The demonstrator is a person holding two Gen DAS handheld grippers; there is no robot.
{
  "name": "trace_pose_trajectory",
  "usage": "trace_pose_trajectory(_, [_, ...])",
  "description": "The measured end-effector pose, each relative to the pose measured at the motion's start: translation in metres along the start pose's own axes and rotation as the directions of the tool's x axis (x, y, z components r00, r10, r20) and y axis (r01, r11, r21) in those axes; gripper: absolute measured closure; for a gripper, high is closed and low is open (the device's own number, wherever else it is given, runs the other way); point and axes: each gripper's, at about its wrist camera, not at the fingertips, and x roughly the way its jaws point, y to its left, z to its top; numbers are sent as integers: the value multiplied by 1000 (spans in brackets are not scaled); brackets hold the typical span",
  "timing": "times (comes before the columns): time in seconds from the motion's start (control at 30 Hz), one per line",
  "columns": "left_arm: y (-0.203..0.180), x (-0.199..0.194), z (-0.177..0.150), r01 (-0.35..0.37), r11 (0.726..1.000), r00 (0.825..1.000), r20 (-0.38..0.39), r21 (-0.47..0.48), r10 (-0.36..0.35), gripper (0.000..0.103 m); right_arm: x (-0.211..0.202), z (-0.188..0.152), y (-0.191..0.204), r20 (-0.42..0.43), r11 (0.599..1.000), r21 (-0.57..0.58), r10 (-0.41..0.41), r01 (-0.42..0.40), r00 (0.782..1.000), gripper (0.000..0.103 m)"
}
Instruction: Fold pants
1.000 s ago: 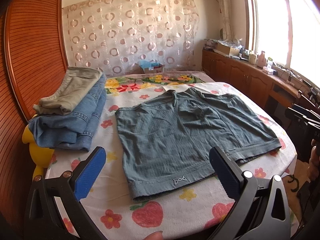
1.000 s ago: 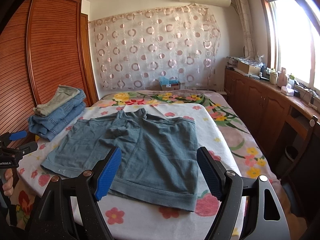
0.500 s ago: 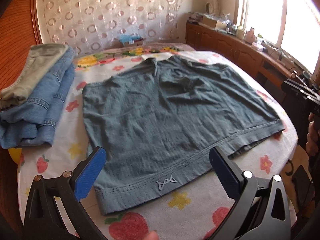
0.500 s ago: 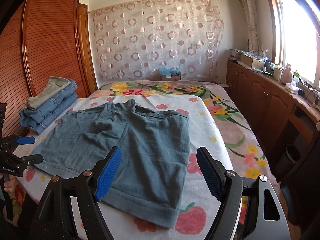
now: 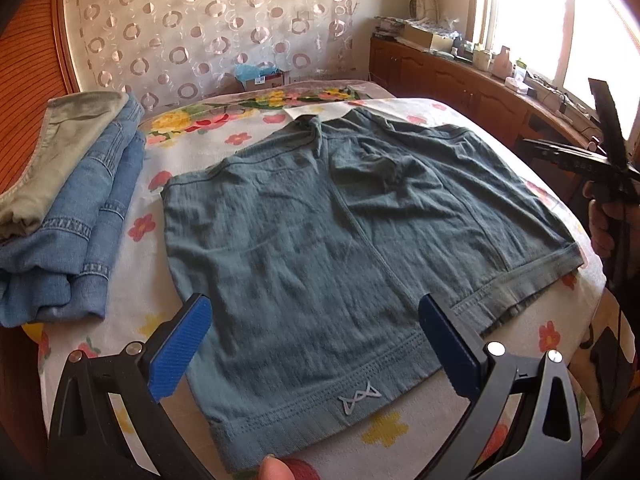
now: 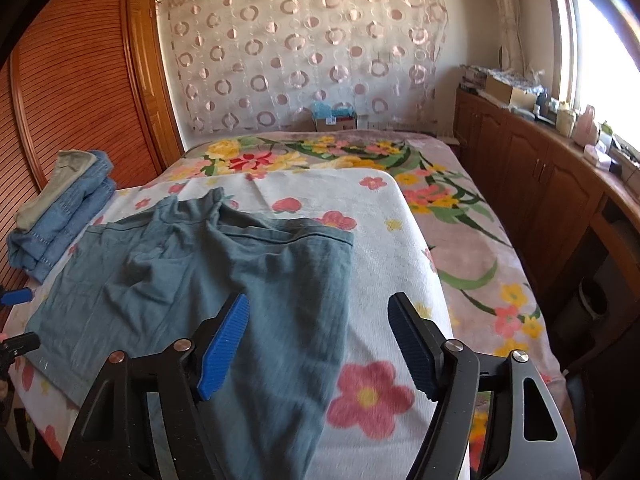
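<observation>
The shorts point(image 5: 340, 240) lie spread flat on the bed point(image 6: 460, 240), over a towel point(image 6: 380, 248). Left of them, at the bed's edge, sits a stack of folded pants point(image 5: 72, 208). A box point(image 6: 334, 118) stands beyond the far end of the bed, and a cabinet point(image 6: 540, 200) runs along its right side.

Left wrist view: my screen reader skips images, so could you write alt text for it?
Teal shorts lie spread flat on a flower-print bed cover, with the open left gripper poised over their near hem. Folded jeans under an olive garment sit stacked at left; the right gripper shows at the right edge.
</observation>
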Motion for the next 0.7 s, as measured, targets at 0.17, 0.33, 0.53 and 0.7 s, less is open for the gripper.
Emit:
trace_pose_trajectory(0.17, [0,4,15,19,1000,1000,17,-9,-18,0,18,18,-7,-54,999,26,25,-23,998,42])
trace_pose_trajectory(0.33, [-13,6,25,64,998,997,47,12,-64,0,29,35,-19,-64,993,81,86,-81,994,52])
trace_pose_trajectory(0.53, [-25,15,31,110,994,993,35,17,-111,1,42,42,-33,-134,994,86,84,-73,987,58])
trace_pose_trajectory(0.7, [-33,25,27,162,987,987,15,14,-162,2,47,48,-40,-166,988,125,114,-93,980,67])
